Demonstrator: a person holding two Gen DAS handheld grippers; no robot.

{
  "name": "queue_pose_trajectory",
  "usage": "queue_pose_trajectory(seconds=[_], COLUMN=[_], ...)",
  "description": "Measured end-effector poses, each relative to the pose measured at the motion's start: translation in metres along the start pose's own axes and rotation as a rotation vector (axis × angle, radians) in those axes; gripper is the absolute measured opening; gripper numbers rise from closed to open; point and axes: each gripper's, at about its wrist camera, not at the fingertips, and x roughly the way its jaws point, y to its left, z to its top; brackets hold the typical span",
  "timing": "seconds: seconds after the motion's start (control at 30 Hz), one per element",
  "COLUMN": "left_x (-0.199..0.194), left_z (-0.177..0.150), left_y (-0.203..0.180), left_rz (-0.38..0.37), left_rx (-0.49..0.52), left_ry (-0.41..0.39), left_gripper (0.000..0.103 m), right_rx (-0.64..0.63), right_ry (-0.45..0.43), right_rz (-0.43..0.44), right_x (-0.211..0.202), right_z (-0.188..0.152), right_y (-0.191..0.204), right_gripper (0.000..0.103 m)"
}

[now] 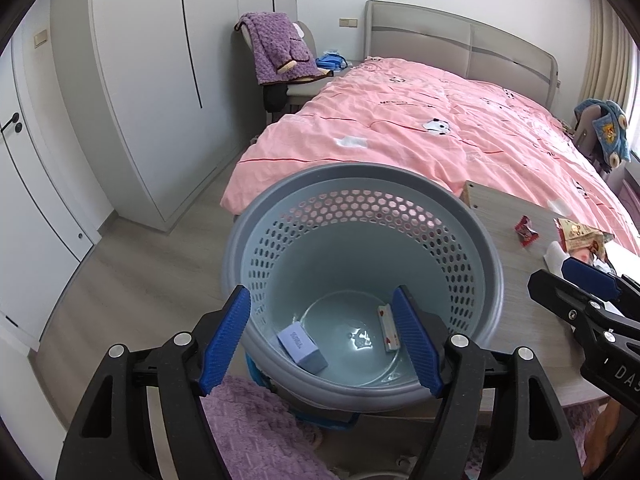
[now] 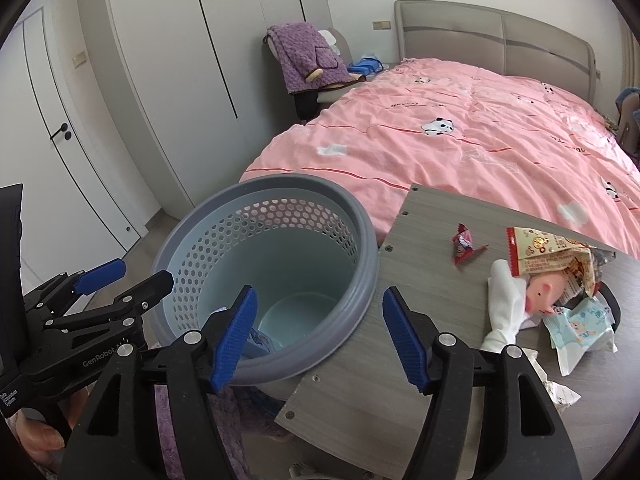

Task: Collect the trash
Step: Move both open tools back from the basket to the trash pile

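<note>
A grey-blue perforated bin [image 1: 352,256] stands at the left end of a wood-grain table [image 1: 516,280]. On its floor lie a pale blue box [image 1: 302,346] and a white wrapper [image 1: 387,328]. My left gripper [image 1: 320,292] hangs open over the bin's near rim with nothing between its fingers. My right gripper [image 2: 320,290] is open and empty too, straddling the bin [image 2: 368,256] rim and the table [image 2: 420,240] edge. On the table lie a red candy wrapper [image 2: 464,246], a snack bag [image 2: 548,256], a white tissue [image 2: 504,304], a pink pig toy [image 2: 538,294] and a wipes pack [image 2: 580,326].
A bed with a pink duvet [image 2: 460,148] fills the space behind the table. White wardrobes [image 1: 152,80] and a chair draped in a purple garment [image 1: 276,48] stand at the back left. A purple fabric [image 1: 248,432] lies below the bin. A hand [image 2: 40,436] holds the left gripper.
</note>
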Motion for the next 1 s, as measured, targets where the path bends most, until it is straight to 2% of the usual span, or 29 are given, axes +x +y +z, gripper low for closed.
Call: queue_pose_trajectory(seconds=[1.0], left_x=[-0.021], left_z=[-0.003], left_y=[-0.072], left_rz=[-0.095], left_rx=[0.137], left_ry=[-0.017], left_gripper=[0.073], right_rx=[0.123], right_ry=[-0.038], right_rz=[-0.127], right_x=[-0.057], right_z=[-0.032], right_y=[-0.076], right_gripper=[0.072])
